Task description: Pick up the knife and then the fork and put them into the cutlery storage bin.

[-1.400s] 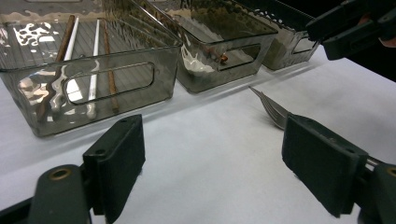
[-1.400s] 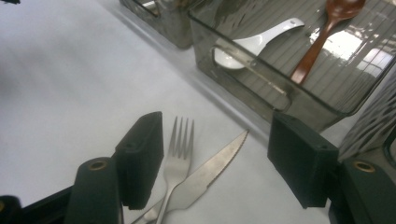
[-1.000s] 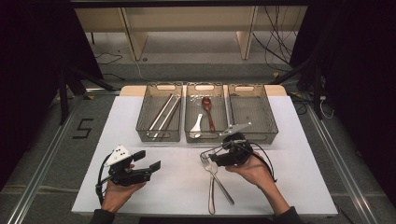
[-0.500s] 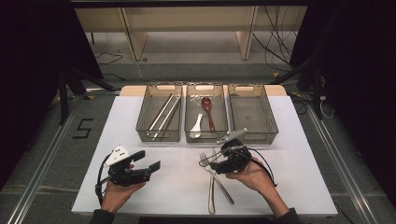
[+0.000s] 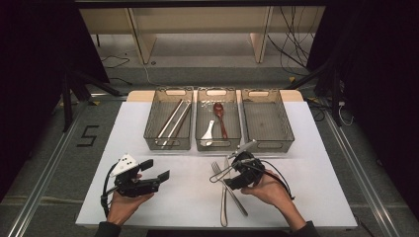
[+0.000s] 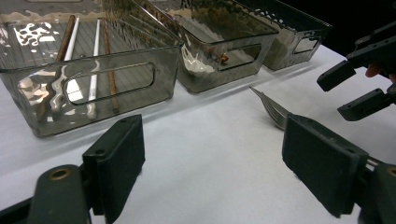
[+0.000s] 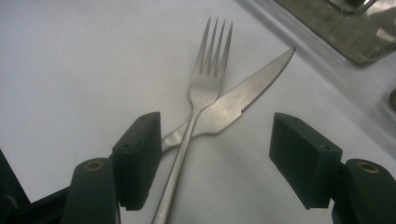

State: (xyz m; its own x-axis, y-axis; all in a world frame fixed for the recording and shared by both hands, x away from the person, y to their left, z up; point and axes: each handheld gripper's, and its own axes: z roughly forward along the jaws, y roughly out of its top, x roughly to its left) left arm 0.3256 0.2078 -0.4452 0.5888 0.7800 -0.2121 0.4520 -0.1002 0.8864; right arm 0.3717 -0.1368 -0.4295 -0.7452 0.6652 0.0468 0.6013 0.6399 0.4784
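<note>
A steel fork lies crossed over a serrated steel knife on the white table, near the front edge right of the middle. My right gripper hovers just above where they cross, tilted down. It is open, and its jaws have just been closing a little, with nothing pressed between them. In the high view the right gripper sits over the fork's neck. My left gripper is held at the front left, open and empty, pointing toward the fork's tines.
Three smoky clear bins stand in a row at the back. The left bin holds chopsticks, the middle bin a white spoon and a red-brown spoon, and nothing shows in the right bin. The right gripper appears in the left gripper view.
The right gripper has shifted slightly toward the table's front edge, closer over the crossed fork and knife. The left gripper has kept still.
</note>
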